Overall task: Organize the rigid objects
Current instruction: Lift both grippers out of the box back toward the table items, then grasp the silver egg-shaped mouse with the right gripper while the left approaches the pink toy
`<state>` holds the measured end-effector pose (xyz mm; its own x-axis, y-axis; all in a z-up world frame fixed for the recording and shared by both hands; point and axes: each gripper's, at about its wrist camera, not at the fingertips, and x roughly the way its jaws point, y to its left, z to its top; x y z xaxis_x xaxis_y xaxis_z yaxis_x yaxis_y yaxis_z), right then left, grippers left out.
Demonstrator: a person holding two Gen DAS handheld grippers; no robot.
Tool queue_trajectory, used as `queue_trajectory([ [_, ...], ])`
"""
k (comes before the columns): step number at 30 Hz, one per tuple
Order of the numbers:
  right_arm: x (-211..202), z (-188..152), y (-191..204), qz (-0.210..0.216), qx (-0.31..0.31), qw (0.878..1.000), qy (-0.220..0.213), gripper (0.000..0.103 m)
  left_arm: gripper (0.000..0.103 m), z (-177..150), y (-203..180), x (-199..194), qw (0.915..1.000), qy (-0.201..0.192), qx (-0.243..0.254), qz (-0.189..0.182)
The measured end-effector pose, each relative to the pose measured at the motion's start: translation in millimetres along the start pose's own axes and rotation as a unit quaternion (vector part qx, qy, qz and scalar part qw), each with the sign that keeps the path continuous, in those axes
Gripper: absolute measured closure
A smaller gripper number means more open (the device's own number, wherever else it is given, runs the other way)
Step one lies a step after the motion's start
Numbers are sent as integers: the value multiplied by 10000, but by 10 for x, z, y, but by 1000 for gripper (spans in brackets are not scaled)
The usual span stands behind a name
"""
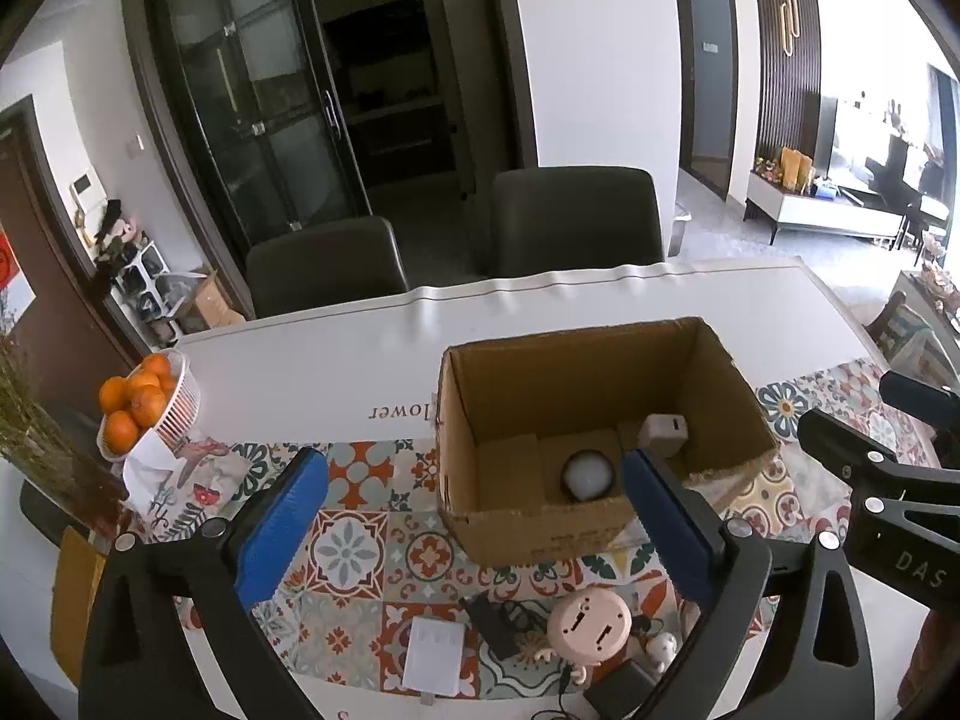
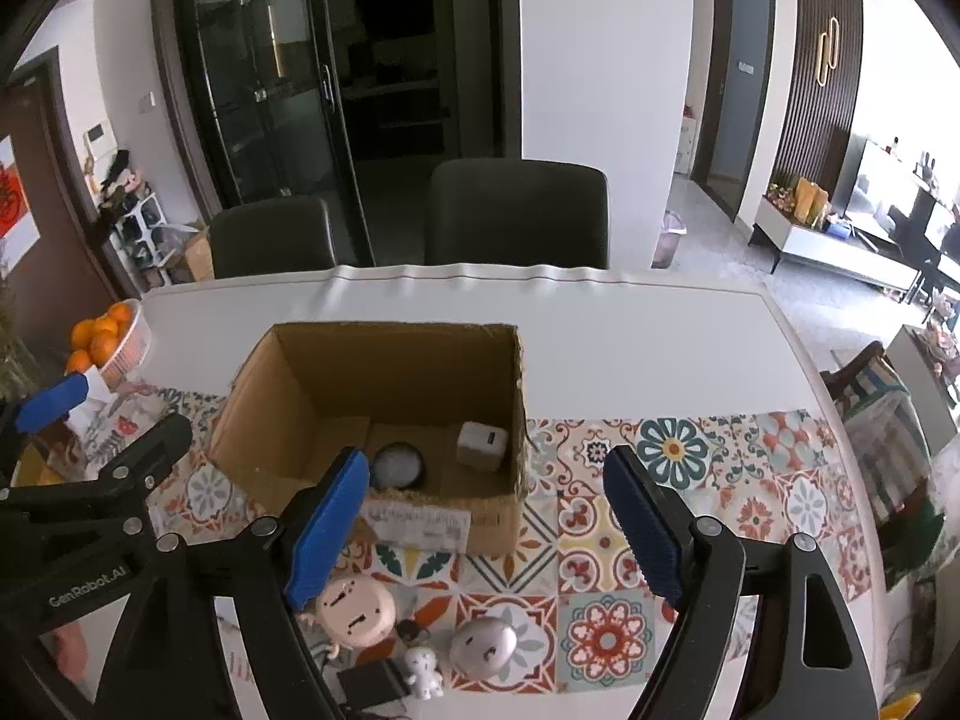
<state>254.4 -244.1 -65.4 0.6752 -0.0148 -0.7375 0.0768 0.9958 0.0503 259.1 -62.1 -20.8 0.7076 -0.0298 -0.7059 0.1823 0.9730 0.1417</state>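
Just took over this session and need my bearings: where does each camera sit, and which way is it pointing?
Left wrist: on the left gripper, above the table's near edge, facing the cardboard box and chairs; its blue fingers show, the right gripper alongside.
Right wrist: on the right gripper, same heading, further right; the left gripper shows at left.
Shared: box, round white object, pink round toy.

"GenRobot.AI" on the left hand-held gripper point(image 2: 60, 414); "lower" on the tablecloth point(image 1: 401, 412).

A cardboard box point(image 2: 372, 420) stood on the table point(image 2: 660, 348), holding a round object point(image 2: 397, 465) and a cube point(image 2: 482, 445); nearer lay a round gadget point(image 2: 355, 609), figurine point(image 2: 423, 669) and dome point(image 2: 485, 647).
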Motion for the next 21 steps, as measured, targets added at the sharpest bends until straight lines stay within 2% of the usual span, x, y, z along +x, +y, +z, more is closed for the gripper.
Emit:
queue_trajectory([
  [8,-137,-303,-57,-14,71,9999,-93,20,0,-298,-56,-173,10000,-52,-63,29],
  [14,-133,-545,-74,-22,39,9999,-115,20,0,-525,-114,-122,9998,184,-86,-80],
  [21,15,-808,-71,-49,-136,9998,97,20,0,-779,-183,35,9987,485,-86,-102],
])
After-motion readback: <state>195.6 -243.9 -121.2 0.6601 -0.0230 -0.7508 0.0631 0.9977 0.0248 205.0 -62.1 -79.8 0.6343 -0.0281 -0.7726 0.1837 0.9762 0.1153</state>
